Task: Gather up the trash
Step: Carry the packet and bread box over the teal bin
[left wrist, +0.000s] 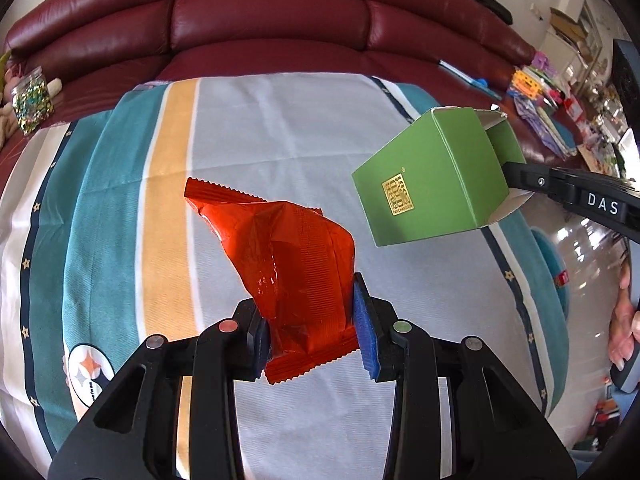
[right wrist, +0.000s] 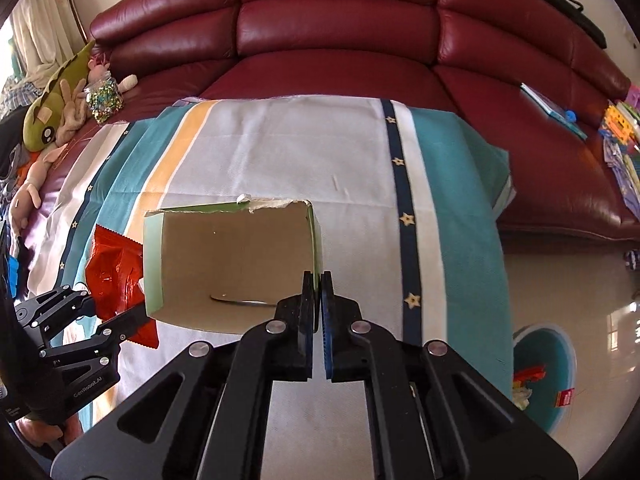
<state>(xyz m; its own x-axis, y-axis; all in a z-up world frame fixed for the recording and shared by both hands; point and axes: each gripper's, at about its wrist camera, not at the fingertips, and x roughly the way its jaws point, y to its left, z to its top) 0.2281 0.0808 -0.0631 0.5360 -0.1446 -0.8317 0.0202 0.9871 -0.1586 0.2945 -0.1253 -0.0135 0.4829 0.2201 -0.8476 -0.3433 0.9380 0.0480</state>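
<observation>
My left gripper (left wrist: 310, 320) is shut on a crumpled orange-red foil wrapper (left wrist: 288, 256), which hangs above the striped cloth (left wrist: 280, 128). My right gripper (right wrist: 319, 300) is shut on the side wall of an open green cardboard box (right wrist: 236, 264), lifted off the cloth, its brown inside facing the right wrist camera. In the left wrist view the green box (left wrist: 428, 176) floats at the right, with the right gripper (left wrist: 508, 176) reaching in from the edge. In the right wrist view the wrapper (right wrist: 116, 280) and the left gripper (right wrist: 112, 316) sit at the left, beside the box.
A dark red leather sofa (right wrist: 336, 28) runs behind the cloth-covered surface. A jar of glitter (right wrist: 102, 98) and plush toys (right wrist: 56, 100) lie at the left, toys and papers (left wrist: 548, 112) at the right. A teal bin (right wrist: 548, 372) with trash inside stands on the glossy floor, lower right.
</observation>
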